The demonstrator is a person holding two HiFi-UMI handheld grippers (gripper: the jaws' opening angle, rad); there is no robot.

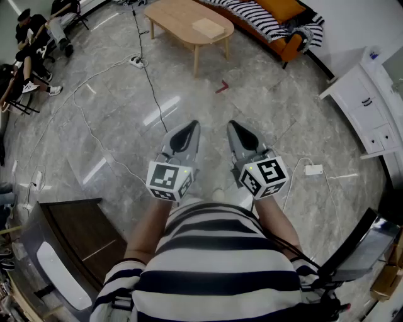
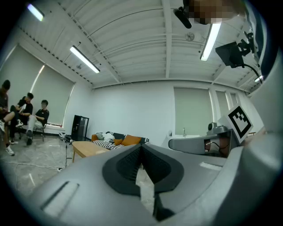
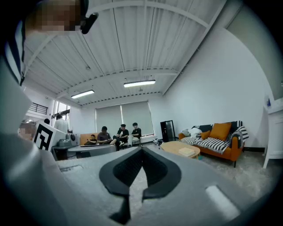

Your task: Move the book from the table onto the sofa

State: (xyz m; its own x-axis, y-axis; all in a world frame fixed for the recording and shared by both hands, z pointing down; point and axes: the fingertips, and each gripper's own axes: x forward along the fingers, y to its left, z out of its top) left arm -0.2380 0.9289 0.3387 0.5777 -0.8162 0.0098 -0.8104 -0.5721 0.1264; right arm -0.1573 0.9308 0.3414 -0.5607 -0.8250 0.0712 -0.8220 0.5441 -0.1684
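Observation:
A pale book [image 1: 208, 27] lies on the light wooden coffee table [image 1: 176, 16] at the top of the head view; the book [image 3: 187, 152] also shows small in the right gripper view. Behind the table stands the orange sofa [image 1: 291, 43] with a striped throw [image 3: 212, 143] and cushions. My left gripper [image 1: 191, 125] and right gripper [image 1: 232, 125] are held side by side in front of my body, level, far short of the table. Both are shut with nothing between their jaws. In the left gripper view the table [image 2: 86, 148] and sofa [image 2: 118, 141] sit far off.
A black cable [image 1: 150, 75] and a white power strip [image 1: 136, 61] run across the marble floor between me and the table. Several people sit on chairs [image 1: 34, 47] at the far left. A white cabinet [image 1: 368, 107] stands right, a dark cabinet [image 1: 82, 233] near left.

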